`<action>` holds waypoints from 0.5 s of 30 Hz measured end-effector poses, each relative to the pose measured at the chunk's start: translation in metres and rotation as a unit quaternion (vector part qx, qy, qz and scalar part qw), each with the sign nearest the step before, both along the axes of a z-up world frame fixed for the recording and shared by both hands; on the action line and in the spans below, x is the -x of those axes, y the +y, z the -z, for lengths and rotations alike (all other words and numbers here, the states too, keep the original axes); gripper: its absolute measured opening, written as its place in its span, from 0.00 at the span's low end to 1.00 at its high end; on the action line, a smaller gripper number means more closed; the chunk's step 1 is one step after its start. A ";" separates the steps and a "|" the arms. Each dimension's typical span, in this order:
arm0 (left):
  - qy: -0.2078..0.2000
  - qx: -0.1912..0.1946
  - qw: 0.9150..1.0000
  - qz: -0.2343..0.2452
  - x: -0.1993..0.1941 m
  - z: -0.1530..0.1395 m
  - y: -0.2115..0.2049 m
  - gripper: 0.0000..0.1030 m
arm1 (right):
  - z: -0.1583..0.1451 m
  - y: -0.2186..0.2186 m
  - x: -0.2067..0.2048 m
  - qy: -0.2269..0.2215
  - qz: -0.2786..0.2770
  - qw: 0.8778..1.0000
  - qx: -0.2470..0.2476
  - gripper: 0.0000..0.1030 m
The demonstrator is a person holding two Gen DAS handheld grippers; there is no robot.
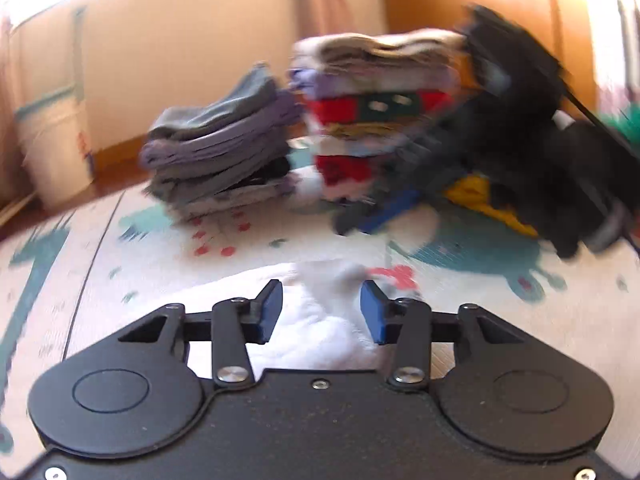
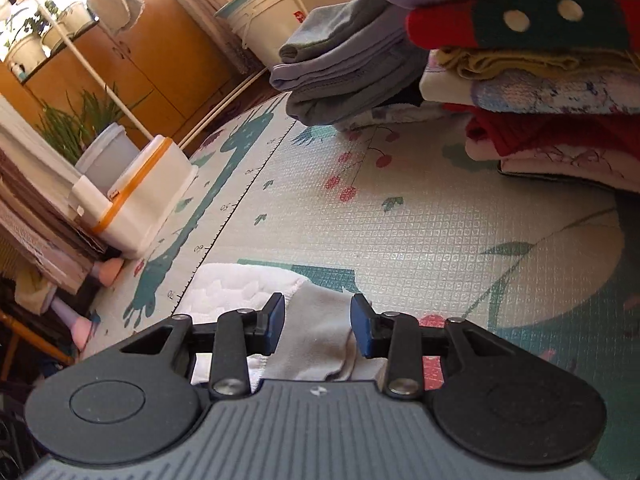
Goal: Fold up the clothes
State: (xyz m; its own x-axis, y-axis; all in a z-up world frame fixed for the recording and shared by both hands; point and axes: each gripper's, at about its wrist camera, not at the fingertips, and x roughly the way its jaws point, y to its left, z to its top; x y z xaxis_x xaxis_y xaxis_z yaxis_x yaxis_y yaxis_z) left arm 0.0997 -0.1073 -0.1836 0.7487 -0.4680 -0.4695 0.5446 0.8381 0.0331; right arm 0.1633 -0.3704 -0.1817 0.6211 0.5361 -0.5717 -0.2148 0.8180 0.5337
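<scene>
While both jaws stood open astride it, neither clamping, left gripper [image 1: 321, 309] & right gripper [image 2: 317, 321] hovered over the soft white quilted cloth [image 2: 236, 286] at 6 o'clock on the patterned foam mat [image 2: 420, 216]; limp, light—pinch edge hems.

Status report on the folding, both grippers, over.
Left gripper open, astride white quilted garment. Right gripper open over its pale grey fabric part. Folded stacks ahead, mat between bare.

A home room: patterned play mat [image 2: 400, 208], wooden cupboards [image 2: 160, 60], potted plants [image 2: 80, 124], folded laundry stacks [image 1: 224, 152].
</scene>
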 end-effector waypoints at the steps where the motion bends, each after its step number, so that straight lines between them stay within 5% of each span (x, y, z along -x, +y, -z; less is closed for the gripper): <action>1: 0.012 0.019 1.000 -0.021 -0.011 -0.002 0.012 0.41 | -0.003 0.007 0.002 -0.013 -0.008 1.000 0.016 0.37; 4: 0.042 0.054 0.997 -0.045 -0.034 0.004 0.033 0.41 | -0.006 0.036 0.010 -0.053 -0.045 0.995 0.075 0.36; 8: 0.084 -0.013 0.996 -0.035 -0.047 0.046 0.024 0.41 | 0.007 0.082 0.028 -0.099 -0.118 0.974 0.165 0.36; 10: 0.055 -0.047 0.997 -0.020 -0.038 0.064 0.022 0.41 | 0.026 0.097 0.034 -0.082 -0.144 0.961 0.220 0.36; 15: 0.067 -0.036 0.997 -0.019 -0.042 0.060 0.029 0.42 | 0.032 0.101 0.053 -0.088 -0.142 0.953 0.253 0.37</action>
